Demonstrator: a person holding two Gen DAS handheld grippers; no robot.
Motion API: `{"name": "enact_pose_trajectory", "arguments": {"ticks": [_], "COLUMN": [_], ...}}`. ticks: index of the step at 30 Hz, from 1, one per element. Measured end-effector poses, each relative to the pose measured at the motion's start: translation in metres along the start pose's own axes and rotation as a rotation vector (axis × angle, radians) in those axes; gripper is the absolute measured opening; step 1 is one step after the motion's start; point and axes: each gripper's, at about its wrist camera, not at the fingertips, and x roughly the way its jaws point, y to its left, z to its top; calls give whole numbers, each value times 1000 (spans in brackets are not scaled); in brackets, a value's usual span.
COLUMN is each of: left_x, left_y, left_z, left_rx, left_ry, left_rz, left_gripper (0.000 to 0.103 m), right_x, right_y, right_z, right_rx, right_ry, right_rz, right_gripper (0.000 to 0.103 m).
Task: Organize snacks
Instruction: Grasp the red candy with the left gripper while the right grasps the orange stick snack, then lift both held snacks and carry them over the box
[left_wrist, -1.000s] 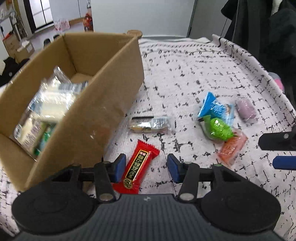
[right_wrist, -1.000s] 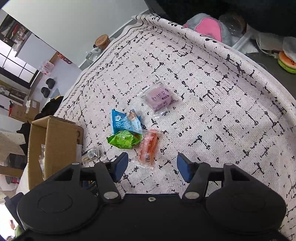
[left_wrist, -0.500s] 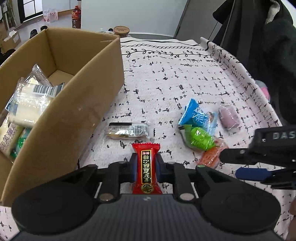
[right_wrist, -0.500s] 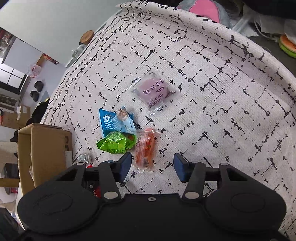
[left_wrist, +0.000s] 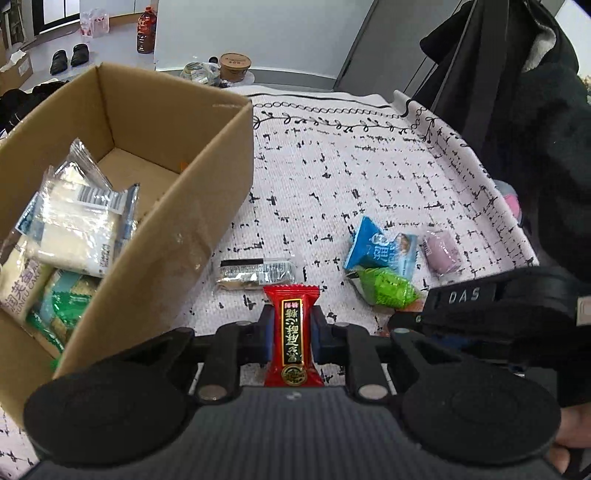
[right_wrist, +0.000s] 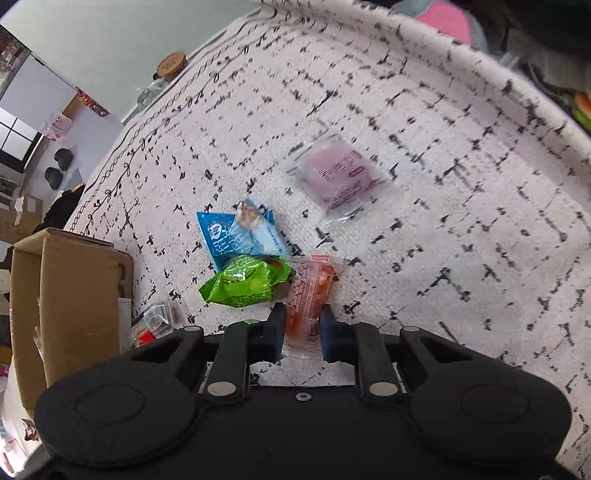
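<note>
Even, bright room light with soft shadows, fisheye bending at the edges, and slight motion blur on the purple clear-wrapped snack (right_wrist: 338, 173).

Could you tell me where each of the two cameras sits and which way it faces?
Left wrist: on the left gripper, facing steeply down at a red candy in its jaws and the cardboard box; a hand shows.
Right wrist: on the right gripper, steeply down at an orange packet it clamps.
Shared: the green packet, blue and purple packets, box.
</note>
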Motion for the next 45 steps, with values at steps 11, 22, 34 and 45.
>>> {"name": "enact_pose_trajectory", "arguments": {"ticks": [11, 22, 34, 45], "left_x": [-26, -53, -75, -87], "left_y": [-4, -8, 4, 40], "left_z": [6, 22, 49, 74], "left_rx": [17, 28, 41, 28], "left_ry": [-40, -108, -175, -217], "left_rz": [-19, 7, 35, 71], "left_gripper": [18, 18, 18, 18], "right_x": [-37, -56, -71, -66], "right_y": [4, 14, 45, 85], "right_z": [2, 9, 15, 13], "right_rx": [29, 5, -73, -130], "right_ry": [-100, -181, -218, -222], "right_rz": [102, 216, 318, 388], "right_gripper": [19, 18, 18, 18]}}
